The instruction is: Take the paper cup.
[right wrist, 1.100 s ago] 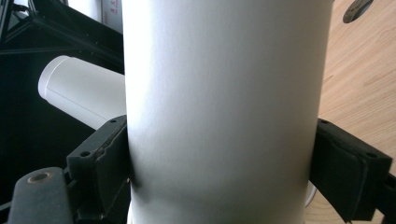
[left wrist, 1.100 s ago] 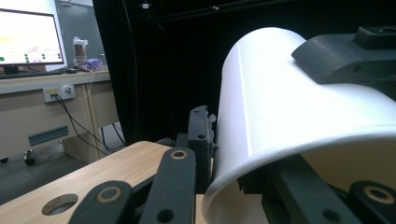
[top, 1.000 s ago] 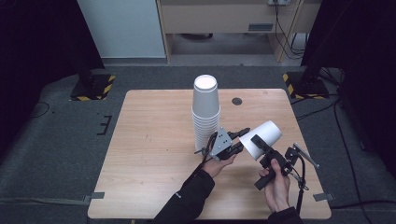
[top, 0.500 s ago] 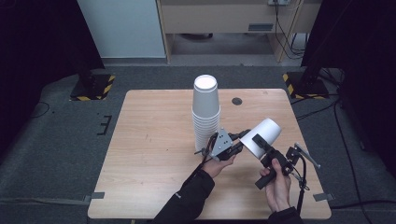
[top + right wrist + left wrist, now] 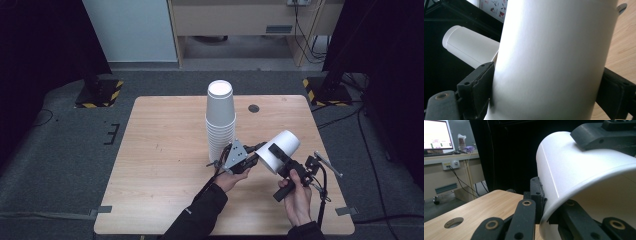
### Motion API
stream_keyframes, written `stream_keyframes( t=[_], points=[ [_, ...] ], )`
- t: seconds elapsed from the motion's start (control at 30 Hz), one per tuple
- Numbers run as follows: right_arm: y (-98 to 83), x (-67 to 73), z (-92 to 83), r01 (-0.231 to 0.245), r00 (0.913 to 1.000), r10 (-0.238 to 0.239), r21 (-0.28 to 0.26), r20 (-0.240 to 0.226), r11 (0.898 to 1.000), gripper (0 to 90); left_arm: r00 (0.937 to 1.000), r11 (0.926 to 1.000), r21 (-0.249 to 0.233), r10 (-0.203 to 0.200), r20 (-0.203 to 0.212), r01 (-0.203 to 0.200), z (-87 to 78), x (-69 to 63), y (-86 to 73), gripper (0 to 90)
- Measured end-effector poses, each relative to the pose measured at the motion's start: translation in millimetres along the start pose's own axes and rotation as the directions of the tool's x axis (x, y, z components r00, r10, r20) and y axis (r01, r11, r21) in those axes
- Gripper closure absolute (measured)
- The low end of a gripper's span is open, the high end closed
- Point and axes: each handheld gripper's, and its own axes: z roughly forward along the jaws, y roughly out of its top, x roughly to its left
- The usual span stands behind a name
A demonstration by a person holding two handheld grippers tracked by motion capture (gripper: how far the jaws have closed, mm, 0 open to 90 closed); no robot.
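Gripping one white paper cup (image 5: pixel 279 150) tilted above the surface (image 5: pixel 160 150), right gripper (image 5: pixel 285 161) clamps its wall; left gripper (image 5: pixel 248 161) fingers have just closed, pinching its rim. One inverted cup stack (image 5: pixel 220 120) stands beside.

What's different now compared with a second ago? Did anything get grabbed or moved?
Little has moved. The left gripper has just been closing its jaws, and they now pinch the rim of the white paper cup, one jaw inside and one outside, as the left gripper view shows. The right gripper keeps the cup clamped across its body, tilted on its side above the table. The stack of cups stands where it did.
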Motion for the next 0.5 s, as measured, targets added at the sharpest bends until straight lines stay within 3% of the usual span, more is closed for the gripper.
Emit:
stream_keyframes(
  t=[0.5],
  points=[
    [9.0,-1.0,3.0,0.080,0.9966,-0.080,-0.002,-0.019,0.997,11.1,1.0000,0.9998,0.021,0.001,0.009,-0.001,-10.1,-0.8,3.5,86.1]
  ],
)
